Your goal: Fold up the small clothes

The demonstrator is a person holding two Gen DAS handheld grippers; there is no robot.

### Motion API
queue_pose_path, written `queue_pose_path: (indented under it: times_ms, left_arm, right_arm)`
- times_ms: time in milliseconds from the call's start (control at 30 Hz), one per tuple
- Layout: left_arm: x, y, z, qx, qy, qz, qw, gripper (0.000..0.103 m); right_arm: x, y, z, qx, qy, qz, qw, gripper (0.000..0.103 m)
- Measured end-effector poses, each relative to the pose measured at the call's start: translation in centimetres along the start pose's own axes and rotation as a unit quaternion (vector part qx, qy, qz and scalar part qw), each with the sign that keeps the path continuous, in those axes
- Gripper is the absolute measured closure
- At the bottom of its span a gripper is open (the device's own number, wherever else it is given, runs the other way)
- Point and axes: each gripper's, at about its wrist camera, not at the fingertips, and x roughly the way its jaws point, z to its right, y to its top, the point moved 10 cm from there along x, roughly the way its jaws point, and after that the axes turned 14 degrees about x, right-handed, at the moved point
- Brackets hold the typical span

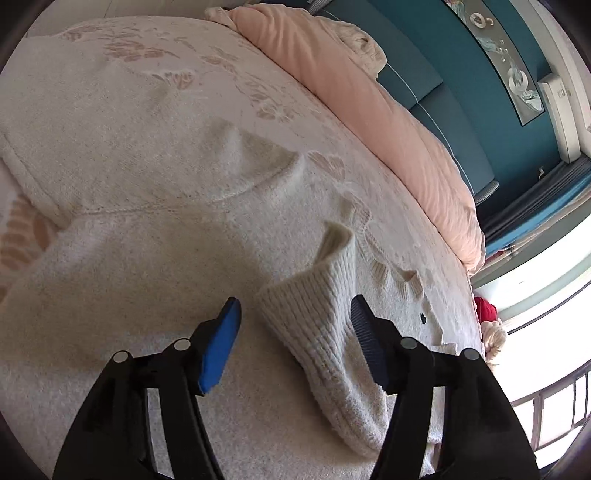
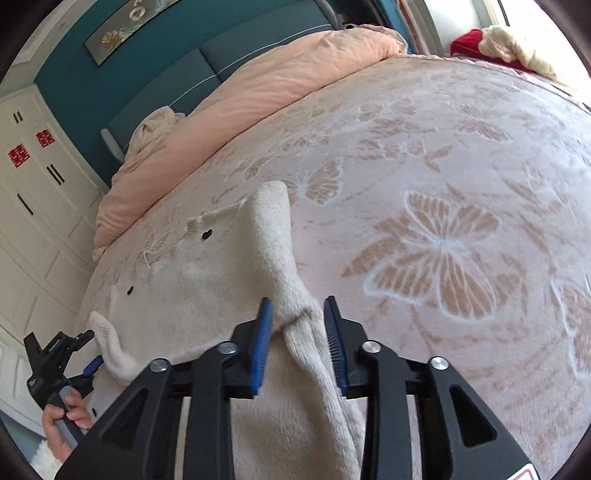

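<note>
A cream knitted cardigan [image 1: 155,258] lies spread on the bed, dark buttons down its front. In the left wrist view the left gripper [image 1: 295,314] hangs over it with its fingers [image 1: 221,347] spread wide apart; the ribbed cuff of one sleeve [image 1: 325,314] stands up between them, close to the right-hand finger, though whether it touches that pad cannot be told. In the right wrist view the right gripper [image 2: 297,317] has its fingers [image 2: 260,347] parted a little, and the other sleeve [image 2: 280,258] runs up through the gap, bunched between the two blue pads; the left-hand pad seems to touch the wool, while a narrow gap shows at the other, so no firm grip can be made out. That sleeve's far end lies folded over the cardigan's body. At the lower left of the same view a hand [image 2: 61,421] holds the left gripper beside the raised cuff.

The bed carries a pale pink blanket [image 2: 443,221] woven with butterflies and leaves, and a peach duvet [image 2: 258,92] is heaped along its far edge against a teal padded headboard [image 2: 236,48]. A long framed picture [image 2: 122,33] hangs on the teal wall. White cupboard doors [image 2: 33,206] bear red double-happiness characters [image 2: 18,157]. Bright windows fill the right of the left wrist view
</note>
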Motion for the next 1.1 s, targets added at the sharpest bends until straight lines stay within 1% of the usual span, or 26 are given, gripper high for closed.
queue_pose_path:
  times_ms: [67,100,133,167,233,267,333,367,400,433,467,500,533,567,600,633,667,700,767,800,867,900,933,967,1000,1100]
  left_arm:
    - [0.3,0.8,-0.3,-0.009,0.006,-0.004,0.9999,0.043]
    - [0.6,1.1,-0.2,-0.01,0.006,-0.006,0.9999,0.041]
    - [1.0,1.4,-0.1,-0.011,0.009,-0.012,0.9998,0.038]
    - [1.6,1.5,0.0,-0.011,0.013,-0.023,0.9996,0.033]
    - [2.8,1.2,0.2,-0.014,0.011,-0.046,0.9988,0.033]
    - [3.3,1.1,0.4,-0.005,0.01,-0.056,0.9984,0.034]
    - [3.9,0.8,1.5,0.036,0.017,-0.071,0.9967,0.053]
    - [4.0,0.9,2.5,0.057,-0.003,-0.08,0.9952,0.079]
    - [3.9,1.2,3.4,0.072,-0.023,-0.082,0.9937,0.088]
    - [3.2,2.1,4.3,0.085,-0.034,-0.067,0.9935,0.088]
    - [2.1,3.3,5.0,0.102,-0.039,-0.041,0.9931,0.088]
    - [1.3,4.2,5.4,0.113,-0.041,-0.022,0.9925,0.088]
    - [1.0,4.8,5.4,0.115,-0.036,-0.014,0.9926,0.088]
    - [1.3,4.9,4.9,0.114,-0.029,-0.016,0.9929,0.088]
    - [2.2,4.6,4.0,0.114,-0.01,-0.028,0.9931,0.089]
    - [3.4,3.7,2.6,0.113,0.021,-0.05,0.9922,0.089]
    - [4.6,2.6,1.1,0.106,0.039,-0.073,0.9909,0.089]
    - [5.6,1.3,-0.2,0.092,0.05,-0.096,0.9899,0.094]
    - [5.0,1.1,-0.9,0.072,0.034,-0.074,0.9941,0.095]
    - [4.6,1.3,-0.8,0.055,0.028,-0.07,0.9956,0.095]
    - [3.8,1.5,0.1,0.03,-0.004,-0.06,0.9977,0.091]
    - [3.6,1.6,0.7,0.029,-0.012,-0.058,0.9978,0.082]
    - [3.7,1.7,1.5,0.029,-0.015,-0.06,0.9977,0.074]
    - [4.0,1.7,2.4,0.028,-0.022,-0.063,0.9974,0.059]
    - [4.5,1.6,3.4,0.022,-0.032,-0.068,0.9969,0.048]
    - [7.5,0.4,5.9,-0.007,-0.057,-0.101,0.9932,0.04]
  right_arm:
    - [1.7,1.7,-2.3,-0.049,-0.016,0.008,0.999,0.05]
    - [3.1,2.3,-3.7,-0.079,-0.022,0.002,0.997,0.044]
    - [4.6,2.8,-5.0,-0.106,-0.028,-0.006,0.994,0.043]
    - [6.1,3.1,-6.0,-0.124,-0.036,-0.017,0.992,0.038]
    - [9.5,3.3,-6.6,-0.139,-0.067,-0.048,0.987,0.036]
    - [11.0,3.3,-6.3,-0.135,-0.079,-0.062,0.986,0.036]
    - [13.1,2.7,-5.8,-0.117,-0.077,-0.107,0.984,0.074]
    - [13.1,2.9,-6.2,-0.105,-0.06,-0.112,0.986,0.094]
    - [12.3,3.7,-6.6,-0.084,-0.028,-0.1,0.991,0.094]
    - [10.8,5.1,-6.7,-0.052,0.012,-0.077,0.996,0.094]
    - [9.5,6.5,-6.1,-0.013,0.04,-0.052,0.998,0.095]
    - [8.7,7.7,-4.6,0.023,0.047,-0.027,0.998,0.095]
    - [9.1,8.1,-2.6,0.047,0.028,-0.019,0.998,0.094]
    - [10.5,7.4,-0.3,0.064,-0.002,-0.039,0.997,0.094]
    - [12.1,6.1,1.5,0.076,-0.03,-0.073,0.994,0.094]
    - [12.6,5.4,2.2,0.077,-0.033,-0.081,0.993,0.094]
    - [12.0,5.7,1.9,0.074,-0.024,-0.064,0.995,0.093]
    - [11.5,5.8,1.5,0.077,-0.025,-0.061,0.995,0.085]
    - [10.2,5.9,0.8,0.073,-0.036,-0.056,0.995,0.084]
    - [9.2,6.2,0.2,0.057,-0.034,-0.041,0.997,0.084]
    - [6.9,6.3,-1.3,0.01,-0.042,0.003,0.999,0.08]
    - [6.0,6.0,-1.9,-0.006,-0.038,0.012,0.999,0.074]
    - [5.2,5.5,-2.6,-0.017,-0.029,0.015,0.999,0.073]
    - [4.6,4.9,-3.1,-0.026,-0.02,0.015,0.999,0.072]
    - [4.2,4.2,-3.5,-0.033,-0.016,0.013,0.999,0.072]
    - [3.6,2.7,-3.7,-0.041,-0.014,0.007,0.999,0.07]
